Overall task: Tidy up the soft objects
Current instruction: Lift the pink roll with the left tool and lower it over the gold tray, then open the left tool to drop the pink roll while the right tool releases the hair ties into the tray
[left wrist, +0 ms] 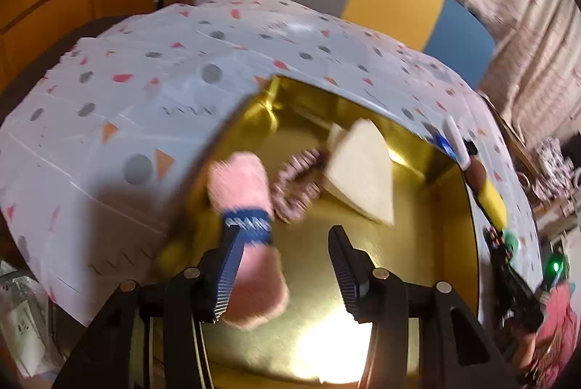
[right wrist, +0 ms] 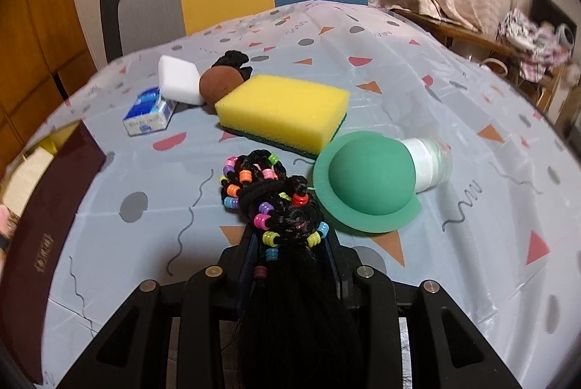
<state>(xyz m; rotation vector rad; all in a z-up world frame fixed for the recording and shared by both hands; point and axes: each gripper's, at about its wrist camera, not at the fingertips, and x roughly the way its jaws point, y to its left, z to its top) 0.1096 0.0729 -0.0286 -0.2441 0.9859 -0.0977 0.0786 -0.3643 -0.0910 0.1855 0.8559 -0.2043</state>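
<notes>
Gold-lined box (left wrist: 417, 244) under left gripper (left wrist: 283, 265), jaws spread, pink fluffy roll (left wrist: 247, 207) against left finger only; scrunchie (left wrist: 294, 185) and beige wedge (left wrist: 363, 171) inside. Right gripper (right wrist: 290, 244) pinching beaded hairpiece (right wrist: 276, 200); yellow sponge (right wrist: 287, 109), green dome (right wrist: 366, 178) just ahead on patterned tablecloth (right wrist: 472, 135).

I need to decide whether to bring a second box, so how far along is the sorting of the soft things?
Done: a beige sponge wedge and a pink scrunchie lie in the gold-lined box. In hand: a pink fuzzy item sits between the left gripper's parted jaws over the box; the right gripper clamps a beaded hairpiece. Left on the table: yellow sponge, white sponge, brown ball, tissue pack, green dome.
</notes>
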